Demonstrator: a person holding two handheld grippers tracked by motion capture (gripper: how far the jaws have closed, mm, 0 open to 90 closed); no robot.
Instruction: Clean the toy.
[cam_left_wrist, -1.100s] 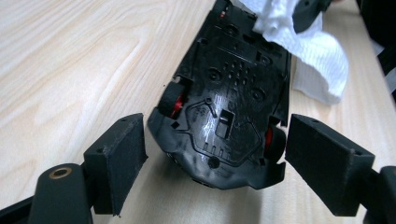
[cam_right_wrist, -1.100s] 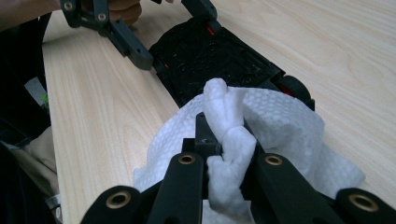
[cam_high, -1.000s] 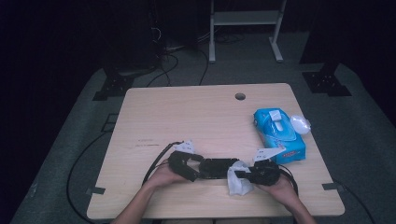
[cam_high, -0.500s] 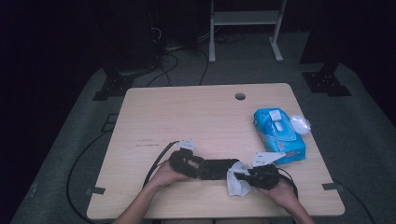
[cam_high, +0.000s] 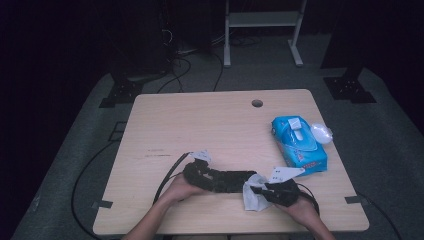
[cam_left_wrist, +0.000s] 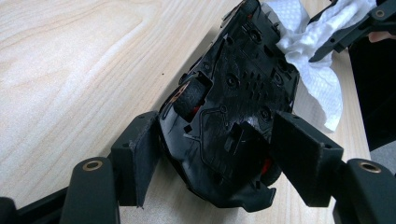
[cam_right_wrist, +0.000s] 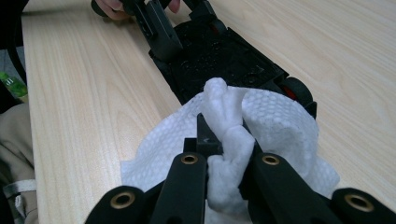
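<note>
High view: your left gripper (cam_high: 202, 172) sits near the desk's front edge, left of centre, at the left end of a black plastic toy car chassis (cam_high: 225, 181) that lies lengthwise along that edge on the light wooden desk (cam_high: 200, 125). Your right gripper (cam_high: 272, 191) is at the car's right end, with a crumpled white paper wipe (cam_high: 252, 192) bunched against the car. Toward the desk's right edge there's a blue soft pack of wipes (cam_high: 299, 145), with a small clear plastic piece (cam_high: 321, 132) just beside it at the edge. A round cable hole (cam_high: 257, 103) sits near the back edge. Left gripper view: the toy car chassis (cam_left_wrist: 233, 102) is underside up, one small black wheel (cam_left_wrist: 191, 95) showing, red bits at the axle. Your jaws straddle its near end at mid width and have just been closing; the left pad (cam_left_wrist: 140, 154) touches the car's side, and I can't tell if the right pad (cam_left_wrist: 303, 158) touches it. The white wipe (cam_left_wrist: 308, 51) lies over the car's far end, your other gripper's jaws on it. Right gripper view: your jaws are narrow, pinched tight on a twisted fold of the white wipe (cam_right_wrist: 275, 121), which drapes over the near end of the car (cam_right_wrist: 219, 56). At the far end, the other gripper's black jaws sit on either side of the car, a hand (cam_right_wrist: 112, 7) behind them.
</note>
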